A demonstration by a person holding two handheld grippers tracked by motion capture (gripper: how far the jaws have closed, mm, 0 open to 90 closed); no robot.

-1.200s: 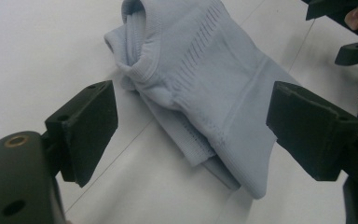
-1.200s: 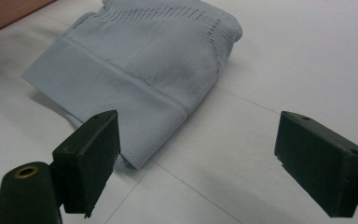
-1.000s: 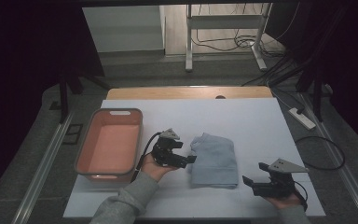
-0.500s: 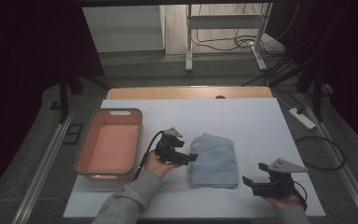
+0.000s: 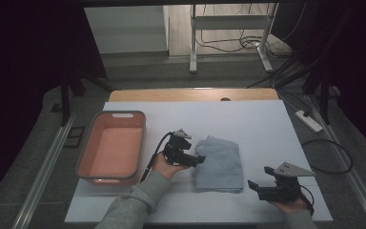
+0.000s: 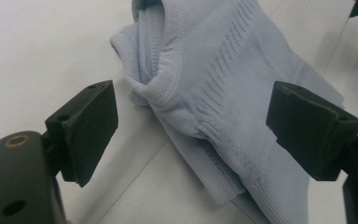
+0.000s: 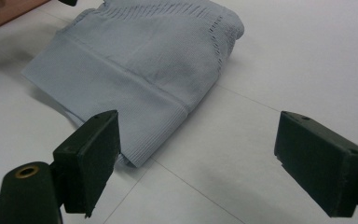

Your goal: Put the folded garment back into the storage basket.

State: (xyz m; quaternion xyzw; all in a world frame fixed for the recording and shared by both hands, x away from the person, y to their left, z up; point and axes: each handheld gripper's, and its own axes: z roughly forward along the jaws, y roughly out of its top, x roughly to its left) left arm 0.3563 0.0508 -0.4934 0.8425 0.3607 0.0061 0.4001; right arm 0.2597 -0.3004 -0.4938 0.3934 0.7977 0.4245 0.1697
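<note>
Both grippers gape wide; the left gripper (image 5: 198, 160) has edged right to the folded pale-blue knitted garment (image 5: 218, 163), poised to grasp; the right gripper (image 5: 258, 185) waits nearby.

Tray (image 5: 112, 150) blocks left side; cloth (image 5: 218, 162) mid-table between grippers. Far half of table (image 5: 248, 117) open; bare strip near right edge.

We see the high view dim, dark at its edges, while both gripper views look bright, slightly soft.
</note>
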